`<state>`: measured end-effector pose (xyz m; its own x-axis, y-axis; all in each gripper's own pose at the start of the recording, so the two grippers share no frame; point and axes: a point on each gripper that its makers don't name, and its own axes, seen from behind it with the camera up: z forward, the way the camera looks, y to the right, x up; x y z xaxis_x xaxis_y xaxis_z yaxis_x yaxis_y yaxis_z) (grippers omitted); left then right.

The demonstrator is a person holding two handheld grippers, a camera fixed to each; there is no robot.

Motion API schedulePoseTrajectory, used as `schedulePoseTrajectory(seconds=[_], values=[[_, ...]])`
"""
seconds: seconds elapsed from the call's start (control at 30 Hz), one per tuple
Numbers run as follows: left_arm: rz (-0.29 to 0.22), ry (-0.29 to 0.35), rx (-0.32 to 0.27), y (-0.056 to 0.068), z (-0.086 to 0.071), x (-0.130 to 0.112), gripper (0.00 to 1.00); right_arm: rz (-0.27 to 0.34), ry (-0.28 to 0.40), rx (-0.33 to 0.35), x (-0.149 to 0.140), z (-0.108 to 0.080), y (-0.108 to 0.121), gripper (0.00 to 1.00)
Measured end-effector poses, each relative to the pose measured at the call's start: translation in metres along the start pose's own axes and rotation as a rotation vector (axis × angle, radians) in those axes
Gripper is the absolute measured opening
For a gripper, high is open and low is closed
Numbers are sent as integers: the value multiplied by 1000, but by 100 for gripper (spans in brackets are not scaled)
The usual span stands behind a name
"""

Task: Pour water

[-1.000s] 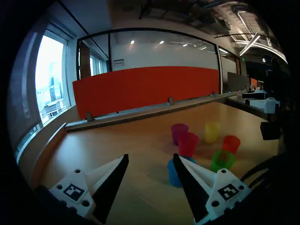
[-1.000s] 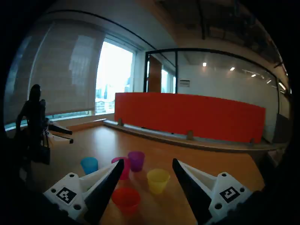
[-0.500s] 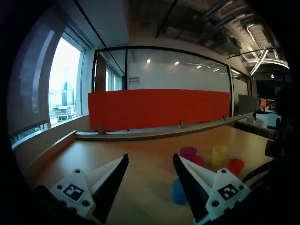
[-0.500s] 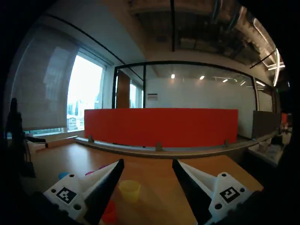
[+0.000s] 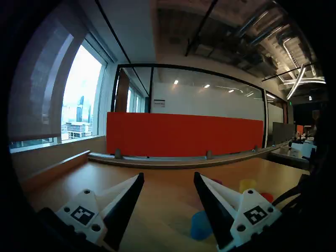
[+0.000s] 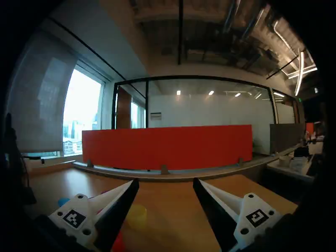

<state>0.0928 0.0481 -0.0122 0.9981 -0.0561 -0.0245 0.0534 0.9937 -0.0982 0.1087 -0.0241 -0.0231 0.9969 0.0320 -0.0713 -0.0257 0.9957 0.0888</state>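
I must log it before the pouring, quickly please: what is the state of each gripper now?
Left gripper: open, holding nothing.
Right gripper: open, holding nothing.

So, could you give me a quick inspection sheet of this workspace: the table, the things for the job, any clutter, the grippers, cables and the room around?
Surface: wooden table, bare between the fingers.
Job's things: blue cup, yellow cup and red cup on the table; contents cannot be told.
Clutter: dark upright shape at the table's edge, too dim to identify.
Grippers: left gripper open, holding nothing; right gripper open, holding nothing.
Cables: dark cables beside the left gripper.
Surroundings: orange partition behind the table, window, glass wall.
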Motion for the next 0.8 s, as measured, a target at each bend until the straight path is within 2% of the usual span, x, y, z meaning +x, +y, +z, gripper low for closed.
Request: schedulePoseTrajectory(seconds=[0.2,0.4,0.8], values=[[9,11,20,-4,1,2,87,18,-14,1,-6,-3,5,100],[45,4,32,-3,4,-7,87,33,6,-6,-4,-5,11,100],[26,12,41,-2,10,-32,87,11,-13,-33,-7,-3,15,100]])
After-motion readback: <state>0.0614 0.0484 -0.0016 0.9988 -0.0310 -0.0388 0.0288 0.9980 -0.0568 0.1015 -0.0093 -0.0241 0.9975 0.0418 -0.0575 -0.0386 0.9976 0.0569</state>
